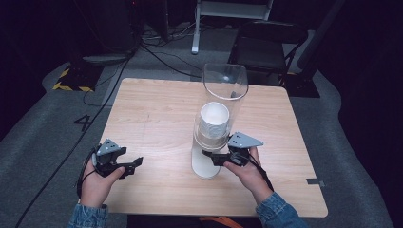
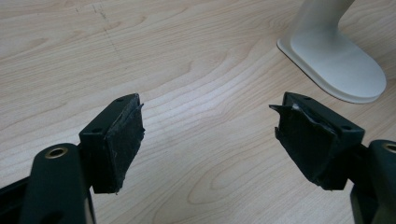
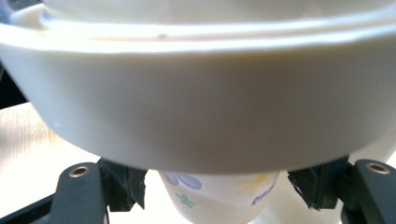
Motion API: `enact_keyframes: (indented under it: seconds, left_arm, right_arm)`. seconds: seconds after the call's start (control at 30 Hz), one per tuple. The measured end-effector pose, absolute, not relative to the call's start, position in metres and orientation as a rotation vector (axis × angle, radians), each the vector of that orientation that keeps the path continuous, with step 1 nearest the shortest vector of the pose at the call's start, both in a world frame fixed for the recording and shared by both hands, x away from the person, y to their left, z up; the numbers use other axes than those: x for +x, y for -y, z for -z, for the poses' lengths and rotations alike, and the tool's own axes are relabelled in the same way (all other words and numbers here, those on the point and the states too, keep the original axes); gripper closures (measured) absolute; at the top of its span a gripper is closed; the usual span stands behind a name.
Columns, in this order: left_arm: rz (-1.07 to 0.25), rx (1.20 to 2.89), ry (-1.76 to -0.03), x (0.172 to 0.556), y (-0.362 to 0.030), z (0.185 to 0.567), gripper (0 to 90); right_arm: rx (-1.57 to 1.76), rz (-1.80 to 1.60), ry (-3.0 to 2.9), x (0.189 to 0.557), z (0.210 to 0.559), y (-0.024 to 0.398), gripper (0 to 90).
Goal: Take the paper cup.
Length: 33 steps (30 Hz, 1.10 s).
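While I worked the right gripper (image 1: 215,158) in under the cup dispenser (image 1: 215,124), its jaws stood spread to either side of the lowest paper cup (image 3: 217,196), the flowered one poking out below the white collar (image 3: 187,112), and had not closed on it. That cup hung at the bottom of the stack inside the clear tube (image 1: 225,85), near the middle of the wooden table (image 1: 157,118) and just above the dispenser's white base (image 2: 336,60). To do this step well, I judged I should keep the jaws level, centre them on the cup wall below the collar, squeeze only lightly so the paper would not crush, then draw straight down. My right hand (image 1: 247,173) lay low on the near side, wrist angled in towards the stand. The left gripper (image 1: 127,166) rested at the near left, well apart from the dispenser, jaws wide apart and holding nothing.
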<state>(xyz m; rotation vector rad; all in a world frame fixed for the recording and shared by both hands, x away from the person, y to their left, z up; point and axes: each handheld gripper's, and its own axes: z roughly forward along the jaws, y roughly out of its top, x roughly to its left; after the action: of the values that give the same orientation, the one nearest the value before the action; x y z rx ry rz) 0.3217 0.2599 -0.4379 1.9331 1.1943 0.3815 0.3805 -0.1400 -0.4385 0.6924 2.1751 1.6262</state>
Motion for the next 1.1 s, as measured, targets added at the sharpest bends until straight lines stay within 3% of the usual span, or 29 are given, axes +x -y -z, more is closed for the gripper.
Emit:
enact_keyframes:
  seconds: [0.87, 1.1]
  left_arm:
    - [-0.369, 1.934, -1.198, 0.3225, -0.2595, 0.44, 22.7]
    - [-0.364, 1.93, -1.203, 0.3224, -0.2605, 0.4401, 22.7]
  right_arm:
    - [0.604, -1.612, -2.153, 0.3828, 0.4455, 0.1428, 33.1]
    - [0.723, -1.643, -2.158, 0.3788, 0.446, 0.1398, 33.0]
